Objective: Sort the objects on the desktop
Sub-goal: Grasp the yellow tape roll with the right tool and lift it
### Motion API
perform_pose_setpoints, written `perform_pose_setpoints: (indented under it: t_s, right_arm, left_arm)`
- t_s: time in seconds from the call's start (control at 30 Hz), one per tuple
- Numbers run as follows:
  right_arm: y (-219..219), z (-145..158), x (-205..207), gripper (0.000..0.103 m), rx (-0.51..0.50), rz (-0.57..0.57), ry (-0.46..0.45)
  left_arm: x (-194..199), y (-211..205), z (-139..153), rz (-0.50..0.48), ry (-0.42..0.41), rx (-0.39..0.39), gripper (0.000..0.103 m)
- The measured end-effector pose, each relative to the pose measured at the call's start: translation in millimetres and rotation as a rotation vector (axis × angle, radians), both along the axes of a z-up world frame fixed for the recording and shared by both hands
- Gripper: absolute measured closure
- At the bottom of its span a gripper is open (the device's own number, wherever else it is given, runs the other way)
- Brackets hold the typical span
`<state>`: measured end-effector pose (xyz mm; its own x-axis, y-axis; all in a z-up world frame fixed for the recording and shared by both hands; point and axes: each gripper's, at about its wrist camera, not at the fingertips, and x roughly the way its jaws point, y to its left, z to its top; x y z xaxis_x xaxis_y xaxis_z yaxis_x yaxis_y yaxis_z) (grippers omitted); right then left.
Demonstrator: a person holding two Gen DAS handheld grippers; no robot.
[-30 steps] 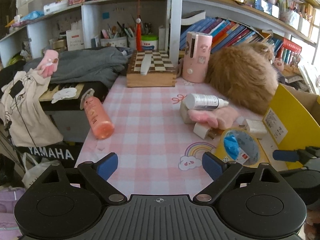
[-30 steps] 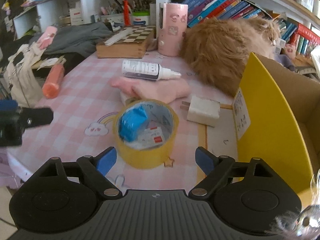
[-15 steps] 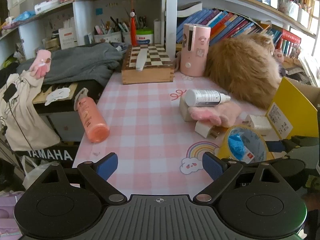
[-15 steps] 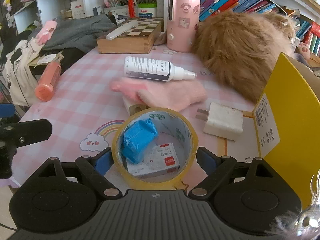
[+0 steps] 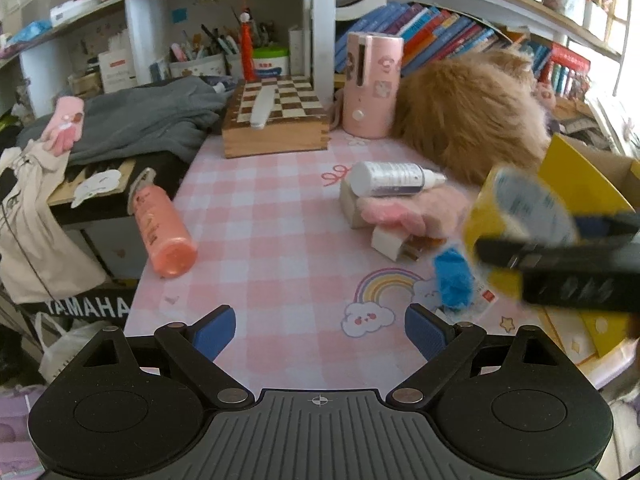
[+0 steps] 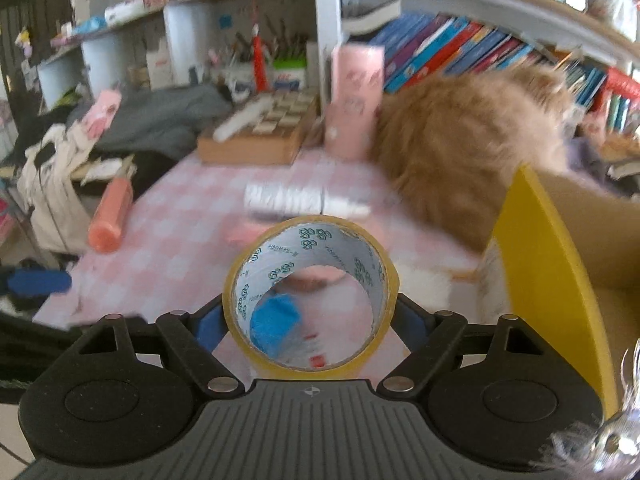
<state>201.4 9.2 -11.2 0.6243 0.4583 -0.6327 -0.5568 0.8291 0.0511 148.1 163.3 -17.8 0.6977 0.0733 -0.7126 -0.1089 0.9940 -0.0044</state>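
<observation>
Right gripper (image 6: 310, 318): pinching yellow tape roll with white printed core (image 6: 310, 296), raised above pink checked counter (image 5: 280, 240), jaws just closing.
Left gripper (image 5: 320, 332): spread, empty.
Risk: curved roll slips, drops short of yellow cardboard box (image 6: 560, 280).

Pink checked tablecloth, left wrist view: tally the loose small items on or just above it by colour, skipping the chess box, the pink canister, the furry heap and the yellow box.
Pink: 1, fuzzy glove
Orange: 1, spray bottle
White: 3, dropper bottle, charger plug, small block
Yellow: 1, tape roll, in the right gripper
Blue: 1, crumpled wrapper
Total: 7
</observation>
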Motion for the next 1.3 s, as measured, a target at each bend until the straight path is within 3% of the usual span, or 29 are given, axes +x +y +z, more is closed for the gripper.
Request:
perform_pose_setpoints:
  t_s: [0.27, 0.67, 0.8, 0.93, 1.17, 1.3]
  right_arm:
    - [-27.3, 38.7, -11.7, 0.021, 0.055, -0.040, -0.090]
    - [-68.3, 63.7, -45.6, 0.021, 0.061, -0.087, -0.092]
    - [-79.0, 63.7, -56.4, 0.021, 0.039, -0.098, -0.087]
    - [-86.7, 63.7, -66.2, 0.021, 0.018, -0.095, -0.086]
    - [-93.3, 63.1, -75.5, 0.021, -0.009, -0.081, -0.086]
    - [-96.0, 61.8, -79.7, 0.021, -0.015, -0.072, -0.080]
  left_arm:
    - [5.5, -27.0, -2.9, -0.090, -0.017, 0.006, 0.009]
    - [12.1, -71.2, -21.0, -0.234, -0.027, 0.074, 0.013]
    - [18.6, -73.2, -27.5, -0.212, -0.023, 0.078, 0.033]
    - [27.2, -61.5, -29.1, -0.116, -0.019, 0.020, 0.047]
    - [42.8, -53.4, -35.3, -0.059, -0.018, -0.006, 0.053]
    - [54.3, -56.4, -42.3, -0.062, 0.030, 0.005, 0.067]
